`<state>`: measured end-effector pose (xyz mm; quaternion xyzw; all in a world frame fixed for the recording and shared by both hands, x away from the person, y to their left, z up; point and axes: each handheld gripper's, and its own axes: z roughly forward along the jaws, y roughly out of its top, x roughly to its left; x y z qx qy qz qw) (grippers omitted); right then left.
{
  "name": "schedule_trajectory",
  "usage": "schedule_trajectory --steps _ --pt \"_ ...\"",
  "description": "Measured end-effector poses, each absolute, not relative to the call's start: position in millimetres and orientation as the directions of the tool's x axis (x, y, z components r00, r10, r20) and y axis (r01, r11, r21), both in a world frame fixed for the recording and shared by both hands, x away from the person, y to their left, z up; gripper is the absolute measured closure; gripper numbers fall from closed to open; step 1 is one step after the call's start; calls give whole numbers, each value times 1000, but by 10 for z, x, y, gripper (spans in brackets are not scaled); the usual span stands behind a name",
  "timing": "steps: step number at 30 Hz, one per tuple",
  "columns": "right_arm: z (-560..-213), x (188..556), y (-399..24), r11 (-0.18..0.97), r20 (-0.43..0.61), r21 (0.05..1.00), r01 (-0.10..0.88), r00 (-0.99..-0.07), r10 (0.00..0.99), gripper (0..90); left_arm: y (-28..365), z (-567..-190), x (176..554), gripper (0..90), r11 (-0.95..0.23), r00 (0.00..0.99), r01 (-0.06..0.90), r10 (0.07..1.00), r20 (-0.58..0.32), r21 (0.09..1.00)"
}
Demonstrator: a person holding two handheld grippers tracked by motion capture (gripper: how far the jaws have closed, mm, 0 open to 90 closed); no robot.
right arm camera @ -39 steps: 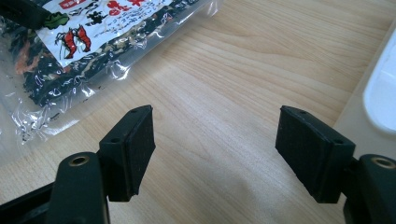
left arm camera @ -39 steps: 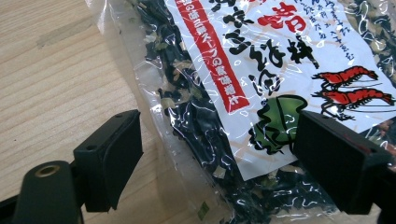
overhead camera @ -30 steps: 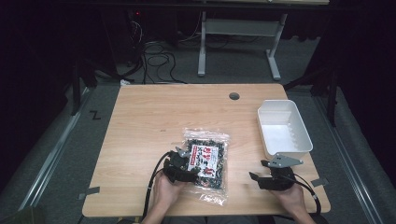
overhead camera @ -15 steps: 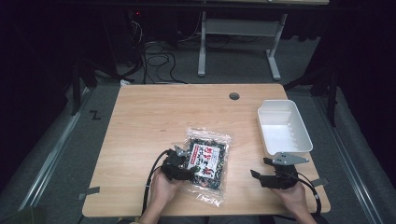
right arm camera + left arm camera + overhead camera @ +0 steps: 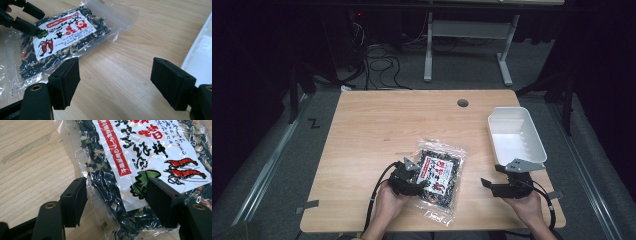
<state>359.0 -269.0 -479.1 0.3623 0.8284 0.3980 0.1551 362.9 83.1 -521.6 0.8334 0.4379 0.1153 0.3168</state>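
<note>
Light wooden desk [image 5: 377, 130] with a round cable hole [image 5: 462, 103] stands on grey carpeted floor [image 5: 277, 165]. Behind it: a grey metal table frame [image 5: 467, 37] and tangled black cables [image 5: 379, 55]. Surrounding room is dark.

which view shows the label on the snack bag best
The left gripper view: the bag's white label, with red print and two shrimp drawings, sits close up between the open fingers. The right gripper view shows the whole label smaller and at an angle. The high view shows it too small to read.
</note>
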Motion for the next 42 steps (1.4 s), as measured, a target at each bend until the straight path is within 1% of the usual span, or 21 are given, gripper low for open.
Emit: schedule_trajectory --steps 6,8,9,12,15,26,28,35,37,41,42 --pt "-4716 3645 -2652 436 19 769 468 -698 716 261 811 -5213 3622 344 -425 602 652 794 -87 628" --pt "-4687 3657 -2622 457 -1 762 460 -704 710 277 804 -5214 3618 344 -427 605 650 791 -89 629" --pt "-4636 3668 -2573 483 -33 760 436 -715 698 298 801 -5215 3618 344 -430 611 647 787 -89 630" --pt "-4564 3712 -2517 501 -48 755 424 -725 687 311 796 -5216 3615 344 -432 614 644 784 -89 631" --pt "-4514 3780 -2463 519 -72 752 406 -733 677 348 787 -5215 3609 344 -437 618 640 782 -84 632" --pt "-4537 3984 -2253 536 -31 722 437 -754 656 401 754 -5213 3596 345 -455 640 625 764 -83 634" --pt "-4534 4043 -2191 539 -26 717 441 -756 654 418 731 -5206 3577 349 -477 655 607 754 -59 636" --pt "-4447 4195 -1993 580 -49 690 434 -771 635 443 717 -5204 3565 351 -487 666 600 744 -58 635" --pt "-4431 4296 -1859 586 -48 679 442 -770 636 451 715 -5200 3559 351 -494 669 596 742 -51 633" --pt "-4465 4381 -1731 597 -48 659 457 -767 640 451 717 -5198 3558 351 -493 668 598 743 -52 631" --pt "-4505 4438 -1671 600 -45 648 469 -762 645 451 721 -5199 3564 350 -486 663 608 745 -65 628"
